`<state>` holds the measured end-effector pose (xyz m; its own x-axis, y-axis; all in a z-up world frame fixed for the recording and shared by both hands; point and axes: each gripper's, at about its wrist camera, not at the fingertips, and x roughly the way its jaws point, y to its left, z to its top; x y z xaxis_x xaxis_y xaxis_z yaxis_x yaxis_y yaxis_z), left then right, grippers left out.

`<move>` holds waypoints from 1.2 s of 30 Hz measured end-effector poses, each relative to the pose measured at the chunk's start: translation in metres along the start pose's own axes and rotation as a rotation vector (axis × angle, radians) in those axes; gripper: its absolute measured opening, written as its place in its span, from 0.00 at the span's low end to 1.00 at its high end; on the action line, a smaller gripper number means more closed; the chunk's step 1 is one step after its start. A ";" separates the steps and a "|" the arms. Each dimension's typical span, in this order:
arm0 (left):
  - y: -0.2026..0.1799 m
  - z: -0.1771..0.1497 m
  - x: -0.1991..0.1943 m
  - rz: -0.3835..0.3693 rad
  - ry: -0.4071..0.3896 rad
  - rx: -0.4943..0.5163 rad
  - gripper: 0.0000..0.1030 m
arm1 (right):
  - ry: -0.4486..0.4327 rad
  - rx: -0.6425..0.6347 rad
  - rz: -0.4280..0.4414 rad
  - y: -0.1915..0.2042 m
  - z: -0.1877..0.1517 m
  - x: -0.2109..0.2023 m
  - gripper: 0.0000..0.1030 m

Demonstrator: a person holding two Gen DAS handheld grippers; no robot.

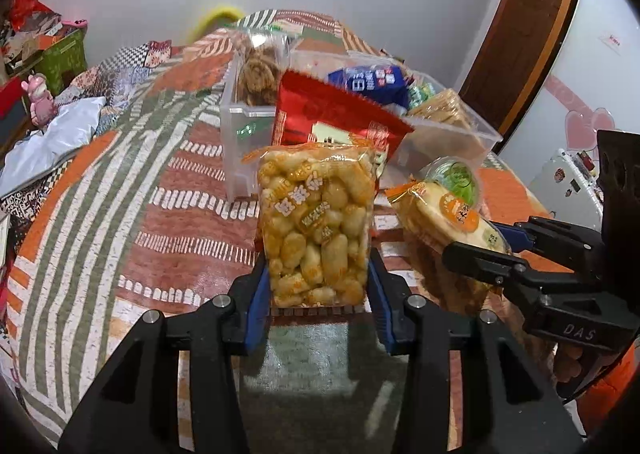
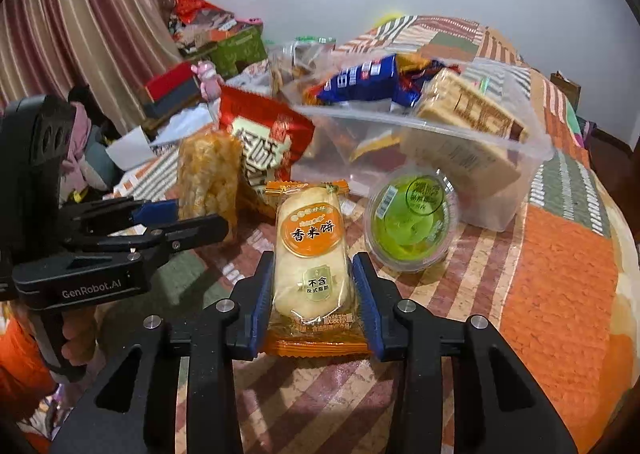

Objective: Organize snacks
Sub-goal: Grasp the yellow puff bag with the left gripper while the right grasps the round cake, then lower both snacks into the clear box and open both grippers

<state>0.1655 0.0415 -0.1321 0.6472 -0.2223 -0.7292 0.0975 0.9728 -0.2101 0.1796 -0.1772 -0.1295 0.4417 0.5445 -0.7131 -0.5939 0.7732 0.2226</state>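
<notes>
My left gripper (image 1: 318, 274) is shut on a clear bag of yellow puffed snacks (image 1: 316, 222), held upright above the bed; the bag also shows in the right wrist view (image 2: 208, 178). My right gripper (image 2: 312, 282) is shut on an orange rice cracker packet (image 2: 310, 254), seen from the left wrist view (image 1: 444, 218) just right of the puffed bag. A red snack bag (image 1: 340, 118) leans against clear plastic bins (image 1: 452, 134) that hold a blue packet (image 2: 360, 80) and wafer packs (image 2: 468, 110). A green jelly cup (image 2: 408, 218) lies in front of the bin.
Everything lies on a patterned orange, green and white bedspread (image 1: 120, 194). A second clear bin (image 1: 244, 110) at the left holds brown cookies. Boxes and a pink toy (image 1: 38, 98) stand at the far left. A wooden door (image 1: 524, 34) is at the right.
</notes>
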 end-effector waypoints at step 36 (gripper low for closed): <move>0.001 0.115 0.000 0.059 -0.167 0.060 0.42 | -0.190 -0.008 -0.061 -0.010 0.102 0.005 0.34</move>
<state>0.2526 0.0502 -0.0578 0.7693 -0.1562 -0.6195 0.0979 0.9870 -0.1273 0.2561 -0.1489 -0.0679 0.5961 0.5485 -0.5863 -0.5665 0.8048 0.1770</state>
